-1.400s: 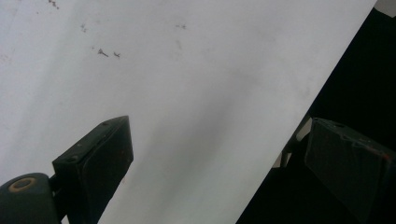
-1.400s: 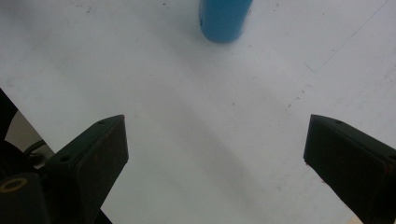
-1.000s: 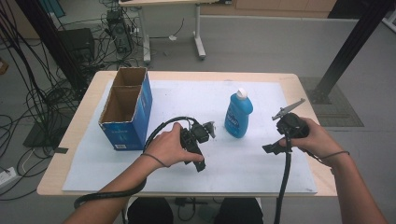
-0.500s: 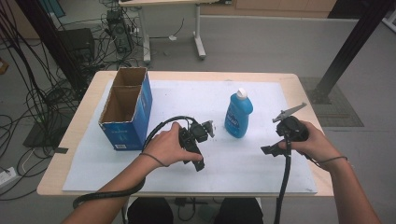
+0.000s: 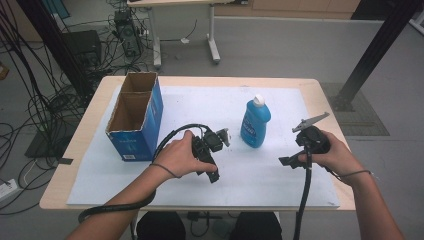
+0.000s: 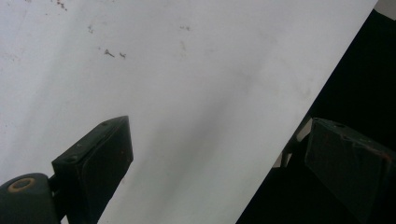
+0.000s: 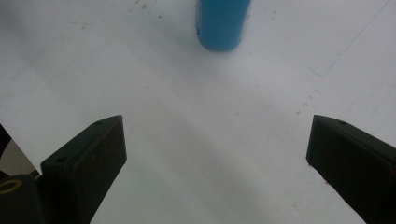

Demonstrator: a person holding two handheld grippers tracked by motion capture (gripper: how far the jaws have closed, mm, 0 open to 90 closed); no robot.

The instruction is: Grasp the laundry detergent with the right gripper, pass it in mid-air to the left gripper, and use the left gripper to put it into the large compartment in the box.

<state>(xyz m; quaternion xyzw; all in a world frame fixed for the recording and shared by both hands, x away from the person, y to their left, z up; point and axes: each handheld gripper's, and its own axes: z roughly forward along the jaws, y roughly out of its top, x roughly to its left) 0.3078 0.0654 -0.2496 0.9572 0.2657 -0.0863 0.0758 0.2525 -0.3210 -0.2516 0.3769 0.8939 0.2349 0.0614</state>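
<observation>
A blue bottle [image 5: 255,124] with a white cap stands upright on the white sheet [image 5: 260,185] mid-table. Its base [image 7: 222,23] shows at the top of the right gripper view. My right gripper [image 5: 295,150] is held to the bottle's right, low over the sheet and apart from it. Its jaws stand wide open with nothing between them [image 7: 217,121]. My left gripper [image 5: 212,156] is held to the bottle's left, nearer the front. It is open and empty too [image 6: 219,128], over the sheet beside a dark edge.
An open-topped blue cardboard box [image 5: 134,116] stands at the left of the wooden table [image 5: 320,95]. Black cables trail from both grippers toward the front edge. Cables and another desk's legs [image 5: 212,47] are on the floor beyond the table.
The right gripper has drifted slightly toward the near edge. The left gripper, bottle and box have stayed where they were.
</observation>
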